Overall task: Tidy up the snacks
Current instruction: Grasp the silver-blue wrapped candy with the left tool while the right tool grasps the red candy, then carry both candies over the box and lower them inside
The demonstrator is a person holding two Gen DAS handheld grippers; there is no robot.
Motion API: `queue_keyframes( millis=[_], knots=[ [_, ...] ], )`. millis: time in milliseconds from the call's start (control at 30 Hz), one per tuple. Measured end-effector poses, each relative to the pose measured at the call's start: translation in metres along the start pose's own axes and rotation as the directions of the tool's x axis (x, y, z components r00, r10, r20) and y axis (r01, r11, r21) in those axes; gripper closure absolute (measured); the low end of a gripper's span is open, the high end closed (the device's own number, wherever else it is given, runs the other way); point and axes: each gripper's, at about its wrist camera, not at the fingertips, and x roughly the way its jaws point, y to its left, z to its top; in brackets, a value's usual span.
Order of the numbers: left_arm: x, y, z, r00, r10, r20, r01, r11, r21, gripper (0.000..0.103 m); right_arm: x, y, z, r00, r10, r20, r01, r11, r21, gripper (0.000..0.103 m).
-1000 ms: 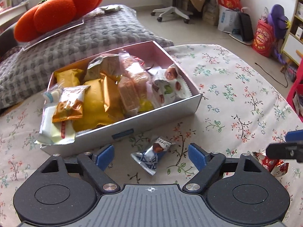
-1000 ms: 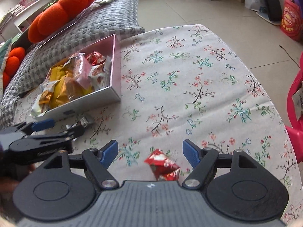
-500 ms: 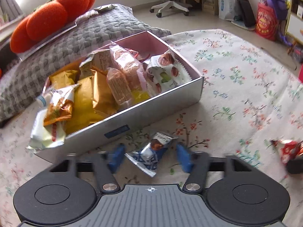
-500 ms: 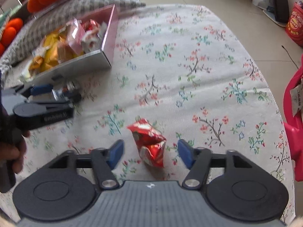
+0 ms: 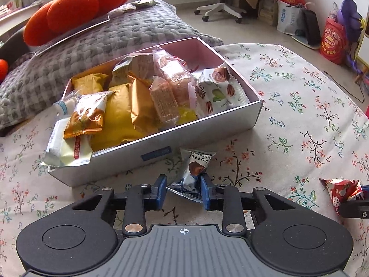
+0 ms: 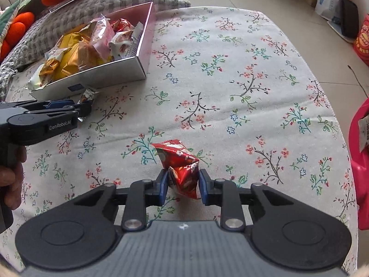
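A silver box point(image 5: 207, 131) with a pink inside holds several wrapped snacks and stands on the floral tablecloth. My left gripper point(image 5: 183, 188) is shut on a blue and white truffle chocolate packet point(image 5: 193, 168) just in front of the box. My right gripper point(image 6: 182, 184) is shut on a red snack packet point(image 6: 182, 164) near the table's front middle. The red packet also shows in the left wrist view point(image 5: 341, 190). The left gripper point(image 6: 80, 108) and the box point(image 6: 92, 78) also show in the right wrist view.
A grey knitted cushion point(image 5: 92, 39) with an orange plush point(image 5: 73, 7) lies behind the box. The floor to the right holds bags point(image 5: 332, 39) and an office chair point(image 5: 221, 4). A pink object point(image 6: 359, 161) stands past the table's right edge.
Both grippers have closed from open: the left on the truffle packet, the right on the red packet. Both have moved forward over their packets.
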Motion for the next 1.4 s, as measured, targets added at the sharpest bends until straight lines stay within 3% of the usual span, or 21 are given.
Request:
queue_keyframes(
  millis=[700, 1400],
  knots=[
    [-0.010, -0.001, 0.004, 1.000, -0.019, 0.015, 0.019, 0.999, -0.026, 0.077, -0.004, 0.004, 0.007, 0.999, 0.024, 0.048, -0.024, 1.000, 0.002, 0.078],
    [-0.032, 0.020, 0.016, 0.990, -0.129, 0.066, 0.137, 0.979, -0.152, 0.077, -0.011, 0.004, 0.016, 0.989, 0.048, 0.137, -0.051, 0.998, 0.020, 0.079]
  ],
)
